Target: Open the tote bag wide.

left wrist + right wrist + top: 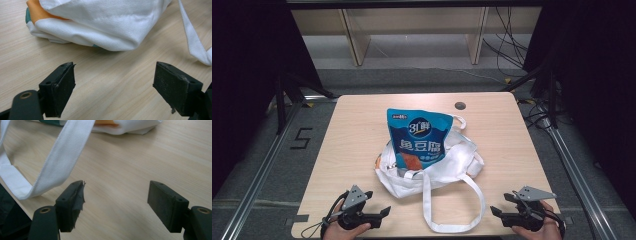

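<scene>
Right now I have both tools parked at the near edge of the pale wooden table (362, 115), and neither has touched anything. My left gripper (379, 212) sits at the near left corner with its jaws spread wide and empty; my right gripper (499, 214) sits at the near right corner, equally wide and empty.

The soft white cloth tote bag (452, 167) lies slumped in the middle of the table, well apart from both tools. A glossy blue snack pouch with white lettering (418, 140) stands half inside its mouth, the upper part leaning out toward the far side. One long white fabric strap (454, 210) loops out toward me and ends between the two grippers. In the left gripper view the bag's folded corner (100, 27) is just ahead of the open jaws, with something orange (37, 12) peeking from the fold. In the right gripper view the strap (57, 162) runs close beside one jaw.

I judge this to be the approach stage of packing or unpacking the pouch. Next I would bring one gripper to the bag's rim to steady it, and the other to the pouch's upper edge, closing gently so the slick film does not slip.
</scene>
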### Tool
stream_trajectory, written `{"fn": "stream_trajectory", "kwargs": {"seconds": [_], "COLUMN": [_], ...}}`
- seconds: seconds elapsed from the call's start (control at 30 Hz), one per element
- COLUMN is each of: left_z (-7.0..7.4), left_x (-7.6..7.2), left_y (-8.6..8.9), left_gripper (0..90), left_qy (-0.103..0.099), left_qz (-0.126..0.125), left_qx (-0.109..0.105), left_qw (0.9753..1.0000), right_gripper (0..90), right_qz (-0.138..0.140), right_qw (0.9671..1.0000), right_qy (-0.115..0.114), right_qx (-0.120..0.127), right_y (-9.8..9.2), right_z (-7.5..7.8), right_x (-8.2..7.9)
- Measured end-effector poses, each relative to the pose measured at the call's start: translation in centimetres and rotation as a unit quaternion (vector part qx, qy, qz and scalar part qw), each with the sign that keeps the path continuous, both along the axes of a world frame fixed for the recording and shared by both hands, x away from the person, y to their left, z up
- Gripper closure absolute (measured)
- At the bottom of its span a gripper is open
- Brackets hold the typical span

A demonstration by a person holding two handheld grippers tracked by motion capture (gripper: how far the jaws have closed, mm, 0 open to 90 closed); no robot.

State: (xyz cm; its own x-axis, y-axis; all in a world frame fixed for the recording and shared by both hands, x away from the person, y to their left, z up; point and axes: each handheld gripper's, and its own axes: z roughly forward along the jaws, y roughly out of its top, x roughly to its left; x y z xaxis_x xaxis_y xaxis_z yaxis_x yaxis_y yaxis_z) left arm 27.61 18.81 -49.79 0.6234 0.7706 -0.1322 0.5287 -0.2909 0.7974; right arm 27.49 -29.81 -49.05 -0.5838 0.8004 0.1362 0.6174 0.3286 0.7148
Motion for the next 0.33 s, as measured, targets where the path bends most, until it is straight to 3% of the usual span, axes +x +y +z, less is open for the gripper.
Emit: {"fn": "stream_trajectory", "kwargs": {"seconds": [0.03,0.07,0.1,0.17,0.23,0.27,0.33], "left_z": [0.06,-0.06,-0.11,-0.08,0.0,0.0,-0.07], "left_x": [0.11,0.11,0.07,0.05,0.13,0.14,0.14], "left_y": [0.15,-0.13,-0.18,-0.18,-0.11,-0.1,-0.14], "left_gripper": [16.7,16.7,16.7,16.6,16.7,16.6,16.7], "left_qy": [-0.005,-0.009,-0.003,-0.003,-0.007,-0.007,-0.002], "left_qz": [-0.008,0.003,0.011,0.012,0.006,0.005,0.009], "left_qx": [0.008,-0.009,-0.012,-0.011,-0.005,-0.004,-0.01], "left_qw": [0.9999,0.9999,0.9999,0.9999,0.9999,1.0,0.9999], "right_gripper": [30.3,30.3,30.3,30.3,30.3,30.4,30.3], "right_qz": [0.003,0.007,-0.005,0.006,0.008,0.0,0.003], "right_qw": [0.9999,0.9999,1.0,0.9999,0.9998,0.9999,0.9999], "right_qy": [0.006,0.0,0.005,0.013,-0.002,0.008,0.006], "right_qx": [0.015,0.008,0.001,0.006,-0.02,-0.014,-0.013], "right_y": [0.02,-0.14,0.01,0.0,-0.21,-0.02,0.01], "right_z": [0.07,-0.01,-0.12,-0.23,-0.34,-0.35,-0.33], "right_x": [-0.06,0.11,0.04,0.02,0.23,0.09,0.14]}}
